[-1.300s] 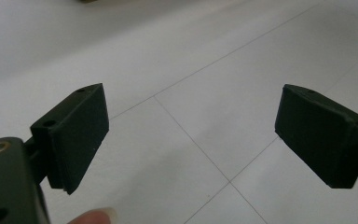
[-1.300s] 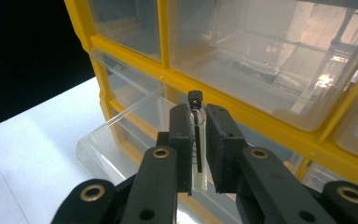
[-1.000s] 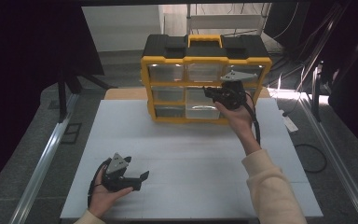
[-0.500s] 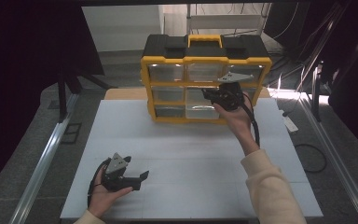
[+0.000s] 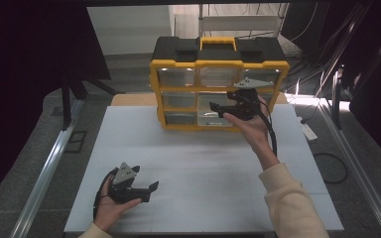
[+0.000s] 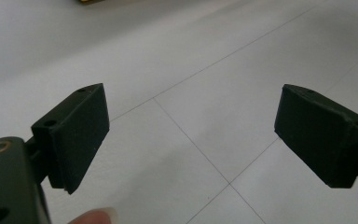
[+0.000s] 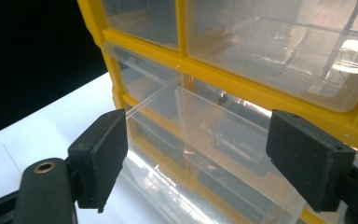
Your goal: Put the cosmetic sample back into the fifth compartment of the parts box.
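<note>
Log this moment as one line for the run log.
left gripper: open, over white table | right gripper: open, at clear drawer of yellow organizer | nothing held

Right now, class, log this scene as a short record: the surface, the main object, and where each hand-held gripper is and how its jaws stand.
surface: white table
main object: yellow and black organiser with clear drawers, standing at the table's far edge
drawer state: one clear drawer juts out from the frame
left hand-held gripper: low over the table's near left, jaws open, nothing between them
right hand-held gripper: raised at the organiser's front, jaws open, facing the drawers
</note>
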Available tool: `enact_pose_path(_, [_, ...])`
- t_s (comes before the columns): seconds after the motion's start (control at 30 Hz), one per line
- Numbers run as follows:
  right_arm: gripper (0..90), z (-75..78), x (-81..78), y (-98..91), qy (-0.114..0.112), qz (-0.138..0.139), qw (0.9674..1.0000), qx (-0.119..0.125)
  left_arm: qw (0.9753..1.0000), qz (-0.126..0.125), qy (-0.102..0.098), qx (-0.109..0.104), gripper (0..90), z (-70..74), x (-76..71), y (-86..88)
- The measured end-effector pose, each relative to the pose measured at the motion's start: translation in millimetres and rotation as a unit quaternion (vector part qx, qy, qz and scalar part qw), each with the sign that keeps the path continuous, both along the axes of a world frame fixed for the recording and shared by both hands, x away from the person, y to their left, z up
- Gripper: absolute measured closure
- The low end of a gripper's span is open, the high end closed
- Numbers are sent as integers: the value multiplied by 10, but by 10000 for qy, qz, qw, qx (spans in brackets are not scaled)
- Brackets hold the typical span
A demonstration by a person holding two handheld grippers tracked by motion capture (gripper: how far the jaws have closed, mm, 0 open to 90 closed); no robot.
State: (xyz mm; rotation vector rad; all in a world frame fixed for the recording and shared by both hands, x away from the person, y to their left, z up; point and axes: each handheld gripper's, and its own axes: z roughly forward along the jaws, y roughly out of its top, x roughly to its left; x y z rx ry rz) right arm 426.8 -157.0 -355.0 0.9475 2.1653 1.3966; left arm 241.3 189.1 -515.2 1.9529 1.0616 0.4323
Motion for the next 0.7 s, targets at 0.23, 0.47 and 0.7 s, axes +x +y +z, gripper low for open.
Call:
enact_pose_path(0.23, [168, 18, -153, -8, -30, 169, 9999, 23, 10000, 5, 11, -36, 107, 4, 13, 0])
enact_pose_path(0.47, [164, 14, -370, -109, -117, 335, 9994, 51, 10000, 42, -8, -64, 107, 19, 13, 15])
enact_pose_path(0.7, [166, -91, -662, -299, -180, 491, 9985, 128, 9999, 84, -8, -74, 106, 17, 30, -10])
